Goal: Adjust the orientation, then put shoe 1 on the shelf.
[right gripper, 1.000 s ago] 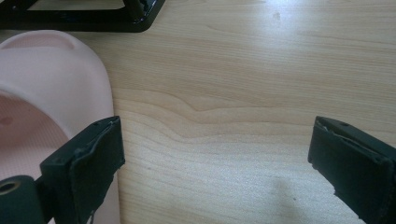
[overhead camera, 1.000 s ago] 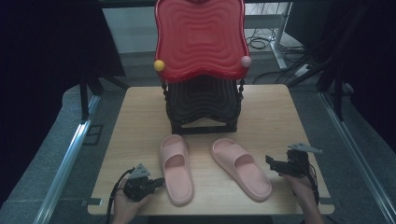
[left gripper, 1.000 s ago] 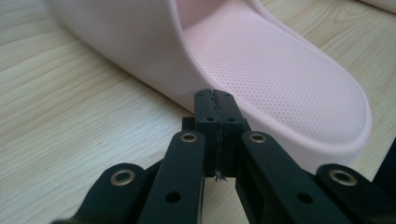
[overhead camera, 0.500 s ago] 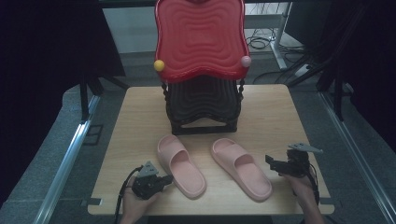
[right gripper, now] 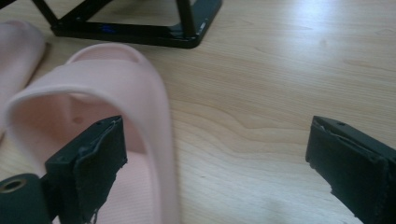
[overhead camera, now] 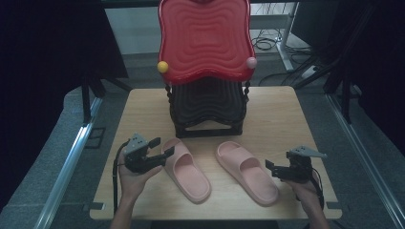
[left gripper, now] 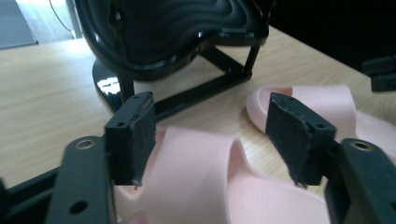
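Two pink slippers lie side by side on the wooden table (overhead camera: 286,114). My left gripper (overhead camera: 162,148) is open beside the toe end of the left slipper (overhead camera: 188,171), its far fingertip touching the slipper's edge. In the left gripper view the gripper (left gripper: 212,135) frames the slipper's strap (left gripper: 196,177) between its spread pads. My right gripper (overhead camera: 270,170) is open just right of the right slipper (overhead camera: 246,171). In the right gripper view the gripper (right gripper: 224,163) has its left pad (right gripper: 95,163) against that slipper (right gripper: 112,88), with bare wood in front of the other pad.
A black ribbed stand (overhead camera: 207,102) carrying a red wavy panel (overhead camera: 205,38) with a yellow ball (overhead camera: 163,67) and a pink ball (overhead camera: 251,62) stands mid-table behind the slippers. Its base (right gripper: 140,28) is close beyond the slipper toes. Cables (overhead camera: 267,45) lie on the floor behind.
The left slipper's heel has swung to the right. My left gripper has moved from the near edge forward to the slipper's toe end. The right gripper has stayed still.
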Tool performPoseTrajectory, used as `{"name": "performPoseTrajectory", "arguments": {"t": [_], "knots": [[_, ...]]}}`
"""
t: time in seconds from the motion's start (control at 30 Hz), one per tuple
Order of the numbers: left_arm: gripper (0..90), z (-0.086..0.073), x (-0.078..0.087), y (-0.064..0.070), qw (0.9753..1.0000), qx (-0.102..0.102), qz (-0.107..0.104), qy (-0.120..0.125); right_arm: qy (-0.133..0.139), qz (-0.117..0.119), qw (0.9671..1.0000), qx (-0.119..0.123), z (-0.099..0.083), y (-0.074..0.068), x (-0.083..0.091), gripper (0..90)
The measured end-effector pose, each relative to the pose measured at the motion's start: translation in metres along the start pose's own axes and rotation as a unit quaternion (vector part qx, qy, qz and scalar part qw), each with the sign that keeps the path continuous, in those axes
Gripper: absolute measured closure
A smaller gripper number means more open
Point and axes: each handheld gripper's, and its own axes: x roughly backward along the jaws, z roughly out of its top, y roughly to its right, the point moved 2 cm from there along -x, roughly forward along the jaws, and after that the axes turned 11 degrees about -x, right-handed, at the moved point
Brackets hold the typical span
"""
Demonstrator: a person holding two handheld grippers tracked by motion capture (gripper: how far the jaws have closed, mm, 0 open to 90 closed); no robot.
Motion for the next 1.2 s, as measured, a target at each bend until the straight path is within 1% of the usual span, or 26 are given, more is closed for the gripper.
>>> {"name": "performPoseTrajectory", "arguments": {"t": [0.03,0.1,0.13,0.2,0.23,0.27,0.3,0.33,0.37,0.47,0.5,0.53,0.57,0.63,0.73,0.8,0.87,0.97,1.0,1.03,1.07,1.1,1.17,1.2], "knots": [[29.4,0.000,-0.001,-0.002,1.0000,0.003,-0.007,-0.004,0.000,0.003,1.0000,0.005,-0.001,-0.003,0.000,6.8],[28.8,-0.005,-0.004,-0.007,0.9999,0.013,-0.008,-0.005,-0.004,0.010,0.9999,0.014,-0.002,-0.008,0.000,8.1],[28.7,-0.007,-0.005,-0.008,0.9997,0.014,-0.011,-0.014,-0.005,0.014,0.9998,0.016,-0.002,-0.011,0.001,8.8],[28.2,-0.007,-0.005,-0.010,0.9998,0.010,-0.009,-0.018,-0.003,0.017,0.9997,0.019,-0.002,-0.013,0.003,10.0],[28.2,-0.007,-0.004,-0.012,0.9998,0.010,-0.002,-0.014,0.000,0.021,0.9996,0.022,-0.002,-0.015,0.004,11.1],[28.1,-0.007,-0.003,-0.013,0.9999,0.012,0.000,-0.012,0.004,0.022,0.9994,0.025,-0.002,-0.018,0.006,12.3],[28.0,-0.006,-0.001,-0.015,0.9999,0.014,0.000,-0.009,0.011,0.025,0.9989,0.037,-0.001,-0.025,0.008,14.2],[28.0,-0.006,-0.001,-0.015,0.9999,0.014,0.000,-0.009,0.011,0.025,0.9989,0.037,-0.001,-0.025,0.008,14.2],[27.9,-0.006,0.002,-0.014,0.9999,0.014,0.001,-0.007,0.018,0.031,0.9982,0.047,0.002,-0.035,0.012,17.2],[27.4,-0.006,0.004,-0.012,0.9999,0.014,0.001,-0.003,0.027,0.058,0.9958,0.066,0.005,-0.055,0.016,22.9],[27.4,-0.006,0.004,-0.012,0.9999,0.015,-0.001,-0.001,0.026,0.067,0.9946,0.076,0.006,-0.062,0.016,24.1],[27.3,-0.006,0.004,-0.012,0.9999,0.015,-0.001,-0.001,0.026,0.067,0.9946,0.076,0.006,-0.062,0.016,24.1],[27.2,-0.006,0.004,-0.012,0.9999,0.016,-0.002,0.000,0.022,0.083,0.9921,0.091,0.007,-0.077,0.015,26.9],[27.0,-0.006,0.003,-0.012,0.9998,0.018,-0.006,0.001,0.016,0.103,0.9894,0.101,0.009,-0.089,0.010,29.9],[26.9,-0.008,0.001,-0.012,0.9997,0.020,-0.013,-0.005,0.004,0.126,0.9869,0.100,0.012,-0.103,0.000,34.1],[26.9,-0.010,0.000,-0.012,0.9996,0.021,-0.015,-0.007,0.000,0.132,0.9860,0.101,0.013,-0.111,-0.005,36.4],[26.8,-0.012,0.001,-0.013,0.9996,0.025,-0.013,-0.008,-0.003,0.140,0.9848,0.102,0.013,-0.124,-0.011,38.6],[26.8,-0.015,0.005,-0.015,0.9996,0.028,-0.007,-0.007,-0.008,0.146,0.9826,0.115,0.013,-0.143,-0.018,42.3],[26.8,-0.015,0.005,-0.015,0.9996,0.028,-0.007,-0.007,-0.008,0.146,0.9826,0.115,0.013,-0.143,-0.018,42.3],[26.8,-0.016,0.006,-0.016,0.9996,0.027,-0.006,-0.007,-0.013,0.151,0.9817,0.115,0.013,-0.150,-0.021,43.1],[26.9,-0.016,0.008,-0.016,0.9995,0.030,-0.004,-0.004,-0.019,0.154,0.9800,0.125,0.012,-0.162,-0.028,44.2],[26.9,-0.016,0.008,-0.016,0.9995,0.030,-0.004,-0.004,-0.019,0.154,0.9800,0.125,0.012,-0.162,-0.028,44.2],[26.9,-0.016,0.009,-0.016,0.9995,0.031,-0.003,-0.002,-0.023,0.158,0.9788,0.129,0.010,-0.173,-0.038,46.8],[26.9,-0.016,0.010,-0.017,0.9995,0.032,-0.002,-0.002,-0.027,0.162,0.9787,0.124,0.007,-0.181,-0.048,49.6]]}}
